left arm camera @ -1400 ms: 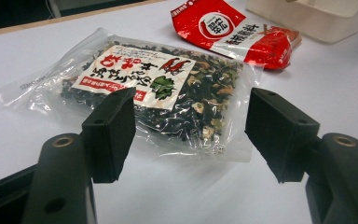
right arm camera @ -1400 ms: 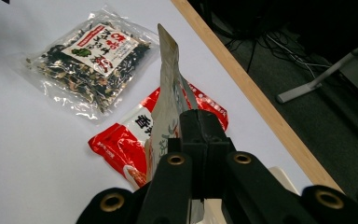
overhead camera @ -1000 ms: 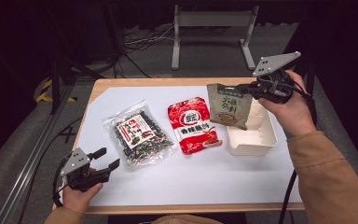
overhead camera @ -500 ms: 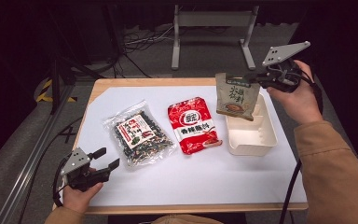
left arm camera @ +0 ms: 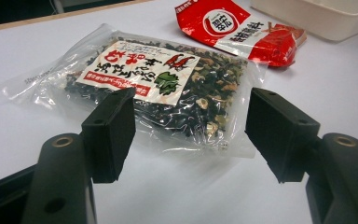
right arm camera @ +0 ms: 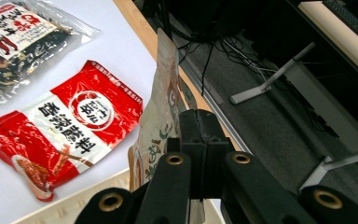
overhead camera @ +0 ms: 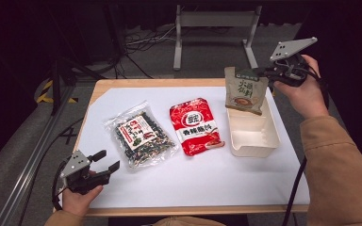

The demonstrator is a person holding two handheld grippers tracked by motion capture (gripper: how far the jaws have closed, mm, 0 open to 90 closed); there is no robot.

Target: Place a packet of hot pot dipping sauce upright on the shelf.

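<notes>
High view first: I see my right hand-held gripper (overhead camera: pixel 267 74) clamped on the edge of a tan, matte paper-look pouch (overhead camera: pixel 245 90), which hangs upright above the far end of a cream plastic tray (overhead camera: pixel 253 141) with rounded corners. My left hand-held gripper (overhead camera: pixel 104 161) rests with its jaws spread wide and gripping nothing near the bench's (overhead camera: pixel 202 179) front left corner. A crinkly clear bag of dark dried bits (overhead camera: pixel 140 133) and a glossy red sachet (overhead camera: pixel 196 125) lie flat on the white sheet over the wooden bench. Beyond it I see grey floor, cables and a metal stand.
</notes>
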